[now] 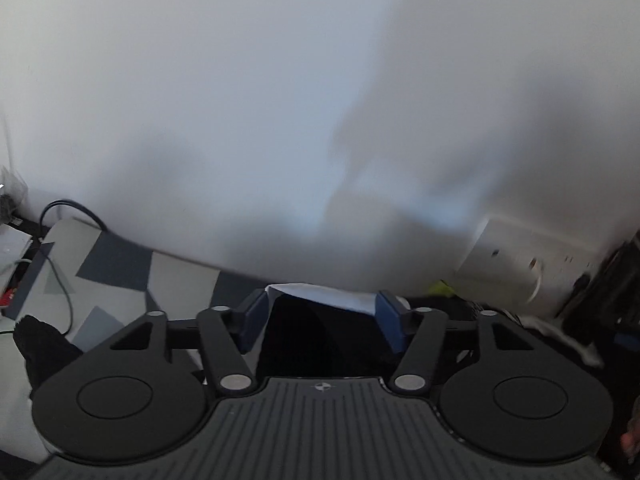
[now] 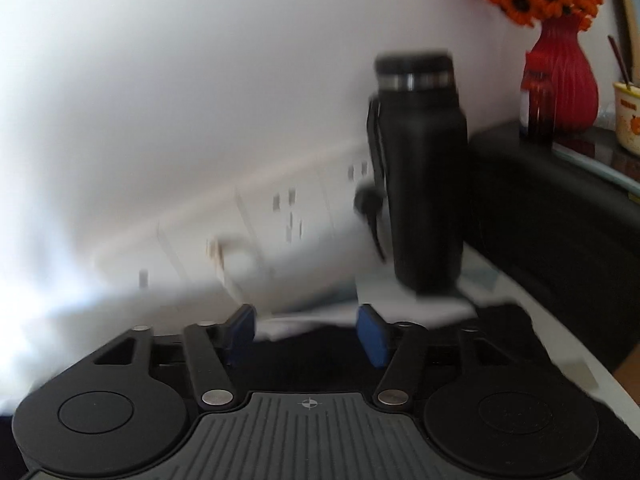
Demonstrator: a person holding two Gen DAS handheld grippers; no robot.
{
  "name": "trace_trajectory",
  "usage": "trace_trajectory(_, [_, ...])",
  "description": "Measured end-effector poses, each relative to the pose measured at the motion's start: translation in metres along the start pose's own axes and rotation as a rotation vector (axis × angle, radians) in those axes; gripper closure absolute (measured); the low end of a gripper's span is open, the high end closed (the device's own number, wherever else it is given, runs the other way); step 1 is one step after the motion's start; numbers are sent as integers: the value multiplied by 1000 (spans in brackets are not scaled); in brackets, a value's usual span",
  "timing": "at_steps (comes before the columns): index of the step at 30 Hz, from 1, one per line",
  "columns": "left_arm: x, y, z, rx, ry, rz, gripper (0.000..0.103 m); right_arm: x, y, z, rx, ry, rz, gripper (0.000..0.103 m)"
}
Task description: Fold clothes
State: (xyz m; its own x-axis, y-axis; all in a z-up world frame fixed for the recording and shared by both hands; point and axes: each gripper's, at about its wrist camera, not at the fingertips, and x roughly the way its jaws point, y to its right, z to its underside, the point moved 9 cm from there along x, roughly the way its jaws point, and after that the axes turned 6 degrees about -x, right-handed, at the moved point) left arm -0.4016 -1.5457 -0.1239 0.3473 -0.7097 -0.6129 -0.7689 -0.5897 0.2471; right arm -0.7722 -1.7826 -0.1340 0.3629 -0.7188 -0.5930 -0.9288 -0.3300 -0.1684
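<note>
A black garment lies right under my left gripper, whose blue-padded jaws stand wide apart over it, with a white paper or cloth edge just beyond. In the right wrist view the same dark garment spreads below my right gripper, also open, with white cloth past the fingertips. Neither gripper holds anything. Both views are blurred.
A black insulated bottle stands close ahead right of the right gripper. A red vase of orange flowers, a jar and a cup sit on a dark shelf far right. White wall with sockets behind. Cables and patterned floor at left.
</note>
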Motion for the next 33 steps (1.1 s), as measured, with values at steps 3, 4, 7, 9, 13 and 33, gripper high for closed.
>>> trace_trajectory(3, [-4,-6,47,97,-77,-36,31,-10,-13,45,-112,-68,-23,29])
trace_trajectory(4, [-4,-7,55,113,-88,-36,31,-13,-17,60,-149,-91,-31,29])
trace_trajectory(7, [-4,-10,78,160,-120,-37,31,-23,-29,105,-261,-159,-55,21])
trace_trajectory(9, [-4,-12,94,191,-141,-38,29,-25,-42,125,-361,-170,-51,14])
trace_trajectory(13, [-4,-15,125,254,-183,-39,27,-9,-79,131,-524,-111,-29,2])
trace_trajectory(33, [-69,-21,213,299,-369,31,101,-51,-80,184,-551,-279,-200,77])
